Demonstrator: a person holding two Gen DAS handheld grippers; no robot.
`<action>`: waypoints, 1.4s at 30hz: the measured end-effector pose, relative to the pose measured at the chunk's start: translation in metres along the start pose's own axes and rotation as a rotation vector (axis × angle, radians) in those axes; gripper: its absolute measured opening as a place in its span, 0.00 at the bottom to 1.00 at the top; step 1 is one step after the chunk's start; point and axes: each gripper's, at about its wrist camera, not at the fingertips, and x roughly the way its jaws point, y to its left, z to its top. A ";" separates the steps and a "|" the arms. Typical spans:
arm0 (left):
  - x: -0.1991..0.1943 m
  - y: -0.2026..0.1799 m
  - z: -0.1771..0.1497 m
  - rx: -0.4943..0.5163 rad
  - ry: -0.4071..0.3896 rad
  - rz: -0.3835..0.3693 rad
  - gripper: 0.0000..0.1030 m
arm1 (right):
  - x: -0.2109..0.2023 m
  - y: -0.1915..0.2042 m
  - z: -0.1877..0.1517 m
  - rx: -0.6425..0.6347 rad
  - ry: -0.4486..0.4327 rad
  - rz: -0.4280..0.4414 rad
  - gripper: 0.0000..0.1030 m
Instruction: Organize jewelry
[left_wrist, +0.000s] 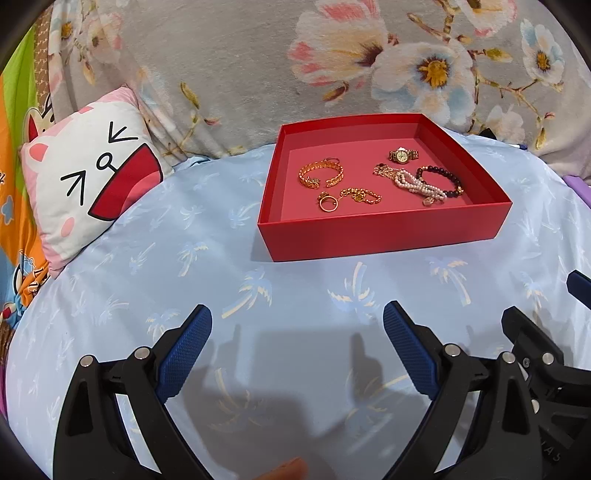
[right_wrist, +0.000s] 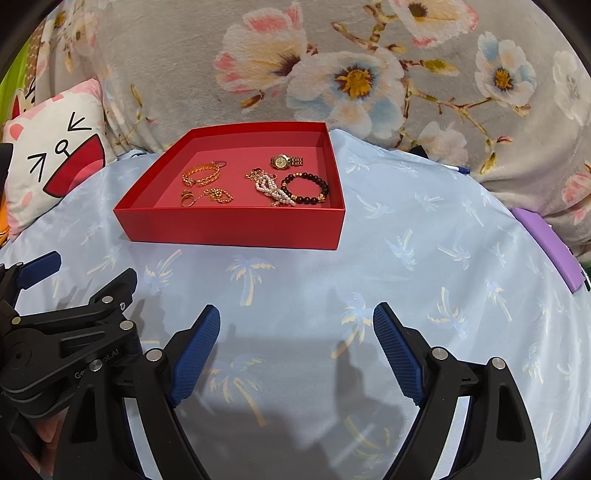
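Note:
A red tray (left_wrist: 369, 236) (right_wrist: 229, 225) sits on the light blue sheet ahead of both grippers. It holds a gold chain bracelet (left_wrist: 320, 174) (right_wrist: 200, 175), a gold ring with a chain (left_wrist: 328, 204) (right_wrist: 187, 199), a gold watch (left_wrist: 402, 155) (right_wrist: 285, 161), a pearl strand (left_wrist: 417, 186) (right_wrist: 271, 188) and a dark bead bracelet (left_wrist: 448, 177) (right_wrist: 306, 188). My left gripper (left_wrist: 297, 314) is open and empty, low over the sheet, well short of the tray. My right gripper (right_wrist: 296, 314) is open and empty beside it.
A cat-face cushion (left_wrist: 88, 184) (right_wrist: 51, 158) lies to the left. A floral grey blanket (left_wrist: 258, 74) (right_wrist: 443, 92) rises behind the tray. A purple object (right_wrist: 546, 251) lies at the right edge. The right gripper's frame shows in the left wrist view (left_wrist: 535, 343).

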 end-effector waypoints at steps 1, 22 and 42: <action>0.000 0.000 0.000 0.000 0.000 -0.001 0.89 | 0.000 0.000 0.000 0.000 0.000 0.000 0.81; 0.000 0.000 0.000 0.001 0.003 -0.002 0.88 | 0.000 0.000 0.000 -0.002 0.000 -0.002 0.81; 0.000 -0.001 -0.001 0.010 0.004 -0.005 0.85 | 0.001 -0.002 0.000 -0.002 0.003 -0.002 0.81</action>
